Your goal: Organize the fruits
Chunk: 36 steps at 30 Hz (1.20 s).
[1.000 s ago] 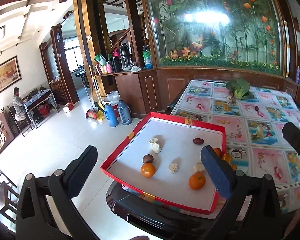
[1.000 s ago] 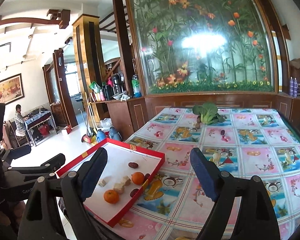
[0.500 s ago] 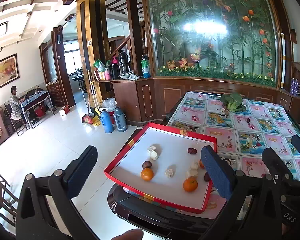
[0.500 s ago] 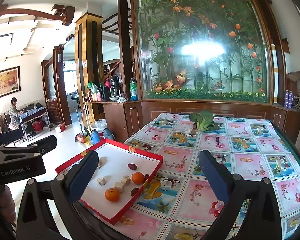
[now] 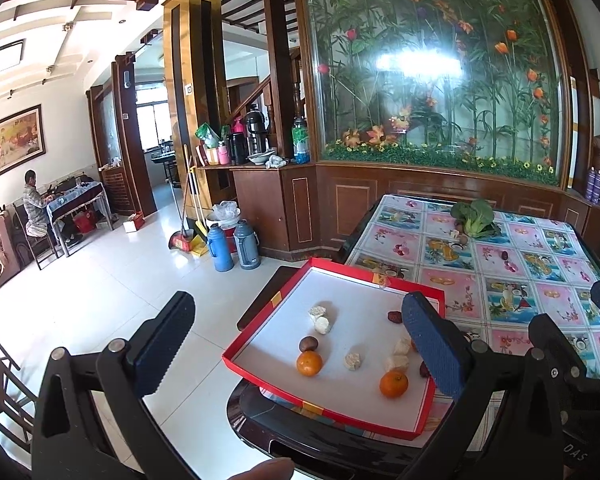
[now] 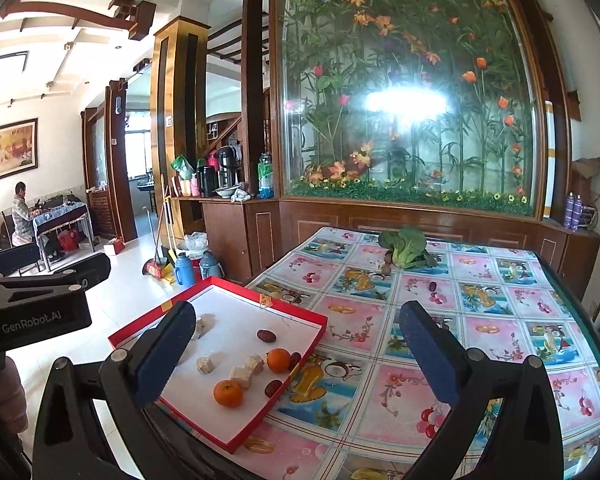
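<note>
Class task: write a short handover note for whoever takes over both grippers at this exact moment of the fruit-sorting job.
Left gripper: open, empty, held above the table's near corner.
Right gripper: open, empty, over the table.
Red tray: holds two oranges, dark red dates, a brown round fruit and pale chunks.
Farther along the tablecloth: leafy greens and a few small fruits.
Done: nothing visibly sorted.
Left: all grouping.
</note>
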Tool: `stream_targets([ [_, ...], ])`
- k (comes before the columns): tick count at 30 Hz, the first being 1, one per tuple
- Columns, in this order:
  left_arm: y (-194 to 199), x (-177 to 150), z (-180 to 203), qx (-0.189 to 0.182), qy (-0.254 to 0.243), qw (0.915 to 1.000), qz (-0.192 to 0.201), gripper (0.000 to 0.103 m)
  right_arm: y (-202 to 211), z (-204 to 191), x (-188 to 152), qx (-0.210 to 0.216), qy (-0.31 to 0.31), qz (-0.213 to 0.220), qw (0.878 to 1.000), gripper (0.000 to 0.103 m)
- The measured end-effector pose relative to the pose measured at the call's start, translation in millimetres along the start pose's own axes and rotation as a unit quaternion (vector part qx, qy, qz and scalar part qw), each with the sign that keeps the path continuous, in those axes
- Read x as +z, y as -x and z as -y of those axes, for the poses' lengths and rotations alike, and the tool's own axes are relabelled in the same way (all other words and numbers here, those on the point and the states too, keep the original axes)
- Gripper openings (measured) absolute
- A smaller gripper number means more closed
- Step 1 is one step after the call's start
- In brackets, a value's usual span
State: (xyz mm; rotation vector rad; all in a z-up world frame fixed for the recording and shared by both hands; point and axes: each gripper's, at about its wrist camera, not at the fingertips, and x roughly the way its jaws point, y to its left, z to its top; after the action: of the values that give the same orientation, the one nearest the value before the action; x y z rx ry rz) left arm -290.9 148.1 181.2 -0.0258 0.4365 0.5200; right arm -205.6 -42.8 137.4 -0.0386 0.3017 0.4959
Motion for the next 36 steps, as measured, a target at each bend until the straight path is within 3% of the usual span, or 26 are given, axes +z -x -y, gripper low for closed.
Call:
stream_targets([
  [18, -16.1, 6.6, -43.7, 0.041, 0.029, 0.9987, 0.004, 0.103, -9.8, -37.9, 23.7, 0.005, 0.051, -0.001, 0.999, 0.102],
  [36, -27.1, 17.9, -44.2, 0.048, 0.033, 0.9983, 0.003, 0.103, -34.9, -42.1, 25.6, 0.029, 0.063, -0.024, 0.997, 0.102],
])
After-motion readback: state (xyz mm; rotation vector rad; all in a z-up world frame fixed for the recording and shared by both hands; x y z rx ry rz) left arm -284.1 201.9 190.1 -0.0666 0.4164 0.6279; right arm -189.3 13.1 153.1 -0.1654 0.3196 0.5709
